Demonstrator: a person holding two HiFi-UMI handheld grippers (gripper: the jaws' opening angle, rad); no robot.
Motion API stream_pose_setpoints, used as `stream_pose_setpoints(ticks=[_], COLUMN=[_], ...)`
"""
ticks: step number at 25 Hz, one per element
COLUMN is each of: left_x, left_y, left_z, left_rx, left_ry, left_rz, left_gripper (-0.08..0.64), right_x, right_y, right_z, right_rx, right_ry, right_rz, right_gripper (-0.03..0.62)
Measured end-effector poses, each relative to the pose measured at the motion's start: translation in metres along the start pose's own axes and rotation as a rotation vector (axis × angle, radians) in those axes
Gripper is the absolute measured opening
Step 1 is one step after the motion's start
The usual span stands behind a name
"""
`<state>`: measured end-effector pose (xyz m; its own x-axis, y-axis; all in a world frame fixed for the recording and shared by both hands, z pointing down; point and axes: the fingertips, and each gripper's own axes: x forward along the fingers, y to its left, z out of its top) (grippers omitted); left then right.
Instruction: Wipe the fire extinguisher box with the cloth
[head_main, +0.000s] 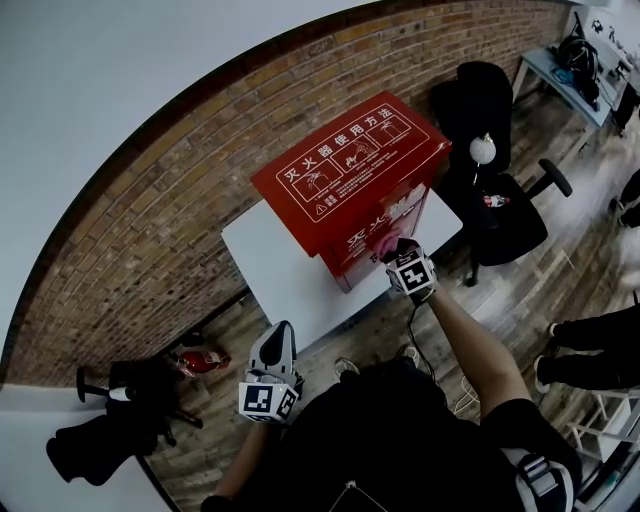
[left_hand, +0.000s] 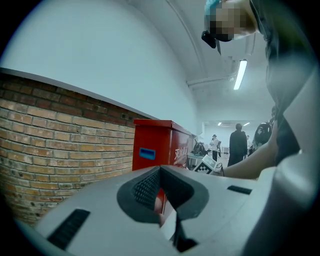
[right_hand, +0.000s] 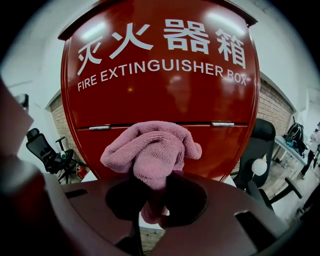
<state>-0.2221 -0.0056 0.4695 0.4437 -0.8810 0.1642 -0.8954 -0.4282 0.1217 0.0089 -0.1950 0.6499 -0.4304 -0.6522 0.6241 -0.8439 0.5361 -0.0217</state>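
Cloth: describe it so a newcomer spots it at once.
Find the red fire extinguisher box on the white table by the brick wall. At its lettered front, the right gripper pinches a bunched pink cloth, the only soft pink thing before that glossy red panel.

White lettering on the red fire extinguisher box, three spots.
Front panel, 12 o'clock in right gripper view: large "灭火器箱", with "FIRE EXTINGUISHER BOX" in capitals under it. Lid, 12 o'clock of centre in head view: heading "灭火器使用方法" above a row of boxed pictograms, small print too tiny to read. Front panel below lid, same view: only "灭火" legible. Left gripper view: white characters on the box's 3 o'clock face, too slanted to read; blue label on its 9 o'clock face, unreadable.
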Motion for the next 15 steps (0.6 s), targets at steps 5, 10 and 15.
stream_pose_setpoints(ticks=[5, 10, 15], left_x=[-0.003, -0.008, -0.008], left_y=[0.006, 0.017, 0.023], left_z=[-0.001, 0.001, 0.002], left_rx=[0.003, 0.011, 0.022], left_ry=[0.015, 0.007, 0.014], left_rz=[-0.027, -0.048, -0.077], left_gripper=[0.023, 0.023, 0.023], right_x=[0.002, 0.003, 0.004], right_y=[0.007, 0.023, 0.036], right_z=[-0.002, -0.001, -0.001], right_rx=[0.014, 0.028, 0.027], right_ry=[-0.002, -0.017, -0.023], right_rz=[-0.016, -0.009, -0.012], right_gripper=[0.077, 0.077, 0.077])
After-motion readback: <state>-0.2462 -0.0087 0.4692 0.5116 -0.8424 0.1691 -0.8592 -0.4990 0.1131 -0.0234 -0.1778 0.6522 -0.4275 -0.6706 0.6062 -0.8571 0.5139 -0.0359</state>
